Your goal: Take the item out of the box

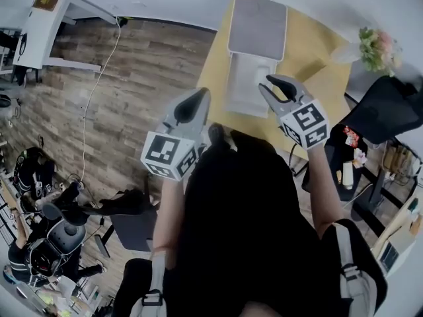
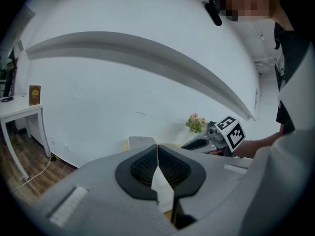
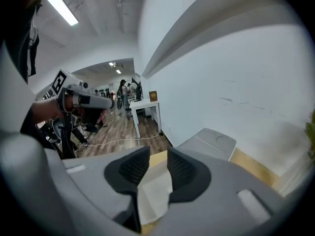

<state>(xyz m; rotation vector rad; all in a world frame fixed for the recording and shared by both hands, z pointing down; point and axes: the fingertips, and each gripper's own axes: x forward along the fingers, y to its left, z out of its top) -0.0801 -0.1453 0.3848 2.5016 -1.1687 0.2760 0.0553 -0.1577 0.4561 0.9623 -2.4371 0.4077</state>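
A white open box [image 1: 250,79] lies on the yellow table [image 1: 317,84], its grey lid [image 1: 258,25] folded back at the far end. The inside looks plain white, and I cannot make out a separate item in it. My left gripper [image 1: 198,102] hovers above the table's near left edge, beside the box, with its jaws shut and nothing between them [image 2: 157,149]. My right gripper [image 1: 271,84] hangs over the box's near right corner, its jaws a little apart and empty [image 3: 158,154]. Between both pairs of jaws the white box shows below [image 2: 161,186] [image 3: 155,191].
A pale wall rises right behind the table. A vase of flowers [image 1: 378,48] stands at the table's far right, with a black chair [image 1: 386,107] beside it. Wooden floor with a cable [image 1: 99,84] and a white desk [image 1: 46,25] lies to the left.
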